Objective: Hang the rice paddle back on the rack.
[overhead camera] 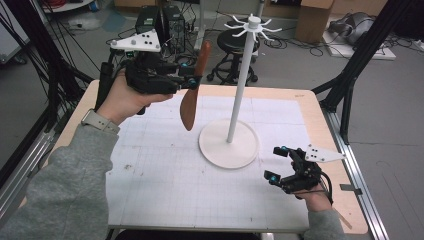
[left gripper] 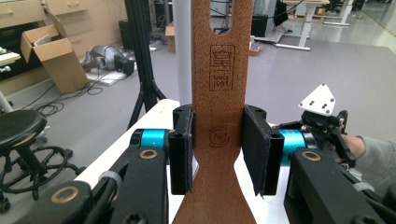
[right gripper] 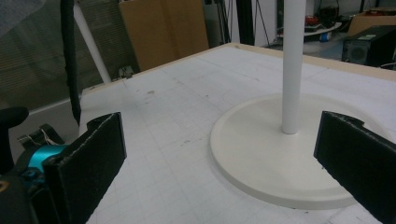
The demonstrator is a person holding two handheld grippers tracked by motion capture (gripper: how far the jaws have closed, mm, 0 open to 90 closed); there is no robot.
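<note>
My left gripper (overhead camera: 192,80) is raised above the table's back left and is shut on a wooden spatula (overhead camera: 193,90), held nearly upright with its blade down and its handle up. In the left gripper view the pads (left gripper: 183,148) clamp the spatula's neck (left gripper: 219,107) below a stamped logo and a slot. A white rack (overhead camera: 242,75) with a round base (overhead camera: 229,144) and hook arms at the top (overhead camera: 254,25) stands mid-table, right of the spatula. My right gripper (overhead camera: 278,163) rests open near the table's right front, its jaws wide apart and facing the base (right gripper: 275,163) and pole (right gripper: 293,65).
A white gridded mat (overhead camera: 200,170) covers the wooden table (overhead camera: 320,125). A black stool (overhead camera: 235,45) and cables lie on the floor behind. Black frame legs (overhead camera: 360,55) stand at the right, cardboard boxes (overhead camera: 312,20) further back.
</note>
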